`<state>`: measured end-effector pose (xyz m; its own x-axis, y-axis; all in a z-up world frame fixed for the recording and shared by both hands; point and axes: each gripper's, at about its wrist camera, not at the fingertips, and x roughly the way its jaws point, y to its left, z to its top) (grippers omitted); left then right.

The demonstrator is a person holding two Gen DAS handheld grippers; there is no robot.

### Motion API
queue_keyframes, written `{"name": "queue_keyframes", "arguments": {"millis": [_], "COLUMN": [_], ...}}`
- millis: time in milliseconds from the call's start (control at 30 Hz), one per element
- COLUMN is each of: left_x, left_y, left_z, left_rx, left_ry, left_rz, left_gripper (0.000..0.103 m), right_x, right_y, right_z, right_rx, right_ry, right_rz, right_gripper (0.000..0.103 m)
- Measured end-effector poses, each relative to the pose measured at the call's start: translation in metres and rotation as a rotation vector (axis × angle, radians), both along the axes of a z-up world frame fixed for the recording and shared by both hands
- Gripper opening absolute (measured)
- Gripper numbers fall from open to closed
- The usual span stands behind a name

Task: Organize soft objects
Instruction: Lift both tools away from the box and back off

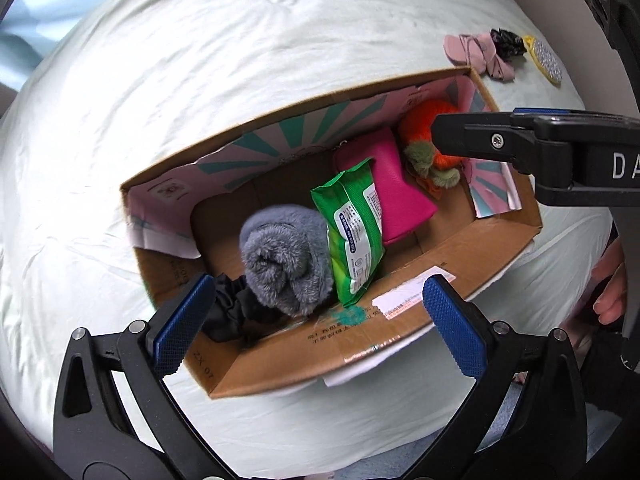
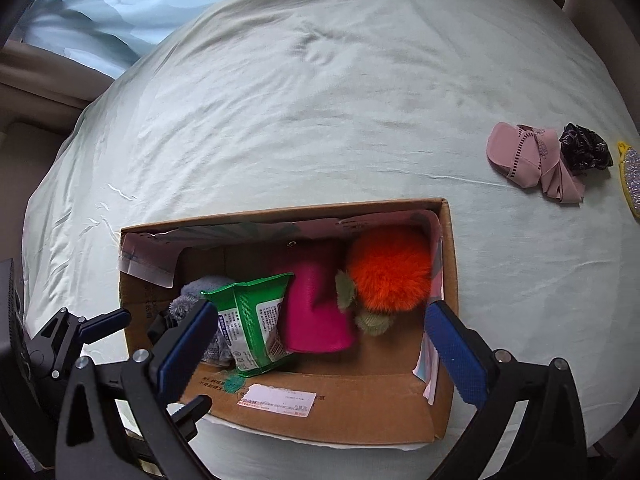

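Observation:
An open cardboard box (image 1: 404, 332) (image 2: 352, 400) lies on the bed. It holds a grey fluffy item (image 1: 284, 256), a green wet-wipes pack (image 1: 352, 228) (image 2: 252, 320), a magenta pouch (image 1: 396, 188) (image 2: 316, 308), an orange fluffy toy (image 1: 420, 124) (image 2: 388, 268) and black cloth (image 1: 228, 312). My left gripper (image 1: 316, 316) is open and empty above the box's near left end. My right gripper (image 2: 320, 332) is open and empty over the box's right half; it also shows in the left wrist view (image 1: 480, 136). A pink fabric piece (image 2: 532, 160) and black scrunchie (image 2: 586, 150) lie on the bed far right.
The pale green bedsheet (image 2: 320, 100) stretches beyond the box. A yellow glittery item (image 2: 632, 180) lies at the right bed edge beside the scrunchie. A light blue cover (image 2: 100, 12) sits at the far left. A hand (image 1: 612, 292) shows at right.

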<state>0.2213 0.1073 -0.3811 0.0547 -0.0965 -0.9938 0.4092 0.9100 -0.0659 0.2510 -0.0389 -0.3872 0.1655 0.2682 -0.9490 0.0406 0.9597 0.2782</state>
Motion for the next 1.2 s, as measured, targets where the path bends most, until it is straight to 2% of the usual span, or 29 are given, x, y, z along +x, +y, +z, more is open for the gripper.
{"name": "queue_keyframes", "arguments": {"millis": [300, 500, 667, 833, 1000, 1200], "left_x": [-0.032, -0.06, -0.088, -0.117, -0.141, -0.15], "left_y": [0.021, 0.03, 0.035, 0.04, 0.047, 0.035], "left_z": [0.067, 0.117, 0.159, 0.207, 0.248, 0.269], "left_rx": [-0.026, -0.051, -0.082, -0.138, -0.204, -0.266], "left_ry": [-0.081, -0.162, -0.266, -0.389, -0.506, -0.564], "left_rz": [0.07, 0.134, 0.195, 0.241, 0.283, 0.237], "left_gripper": [0.103, 0.103, 0.103, 0.103, 0.103, 0.103], "right_x": [-0.034, -0.065, -0.097, -0.137, -0.178, -0.209], "right_y": [0.006, 0.003, -0.003, -0.017, -0.032, -0.058], "right_z": [0.065, 0.115, 0.158, 0.198, 0.219, 0.23], "right_rx": [-0.039, -0.063, -0.105, -0.124, -0.158, -0.19], "right_ry": [-0.126, -0.222, -0.322, -0.426, -0.501, -0.544], "right_rz": [0.052, 0.06, 0.059, 0.01, -0.06, -0.183], "right_gripper": [0.103, 0.103, 0.103, 0.103, 0.103, 0.103]}}
